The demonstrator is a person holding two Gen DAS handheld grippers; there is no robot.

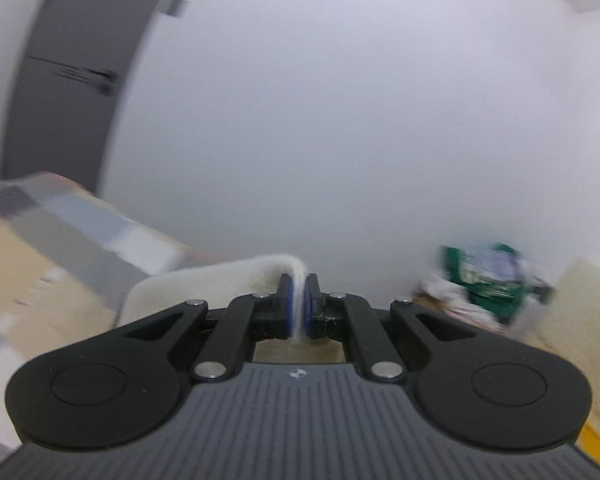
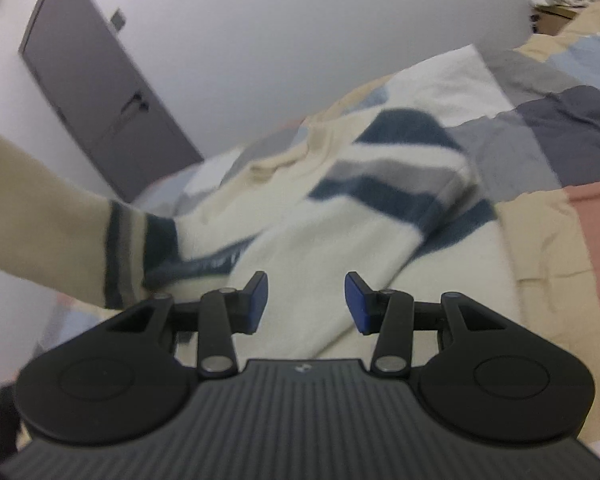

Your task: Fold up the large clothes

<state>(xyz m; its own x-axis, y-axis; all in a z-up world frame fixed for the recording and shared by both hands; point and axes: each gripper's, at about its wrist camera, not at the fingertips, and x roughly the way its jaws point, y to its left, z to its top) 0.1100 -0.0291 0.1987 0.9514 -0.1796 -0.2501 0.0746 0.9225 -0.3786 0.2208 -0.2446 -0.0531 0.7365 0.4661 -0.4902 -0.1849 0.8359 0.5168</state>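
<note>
Up front, the left gripper [image 1: 299,300] is clenched on cream sweater [image 1: 204,284] fabric before a white wall [image 1: 340,120], patchwork bedspread [image 1: 60,232] at left. Right view: the right gripper [image 2: 306,304] gapes empty over the striped sweater spread across the bedspread, grey door [image 2: 100,92] behind.

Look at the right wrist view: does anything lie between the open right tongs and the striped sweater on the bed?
Nothing visible does. The right tongs hang open directly over the striped sweater, with only its cream fabric showing between the jaws. The left tongs are already shut on a cream fold of fabric.
</note>
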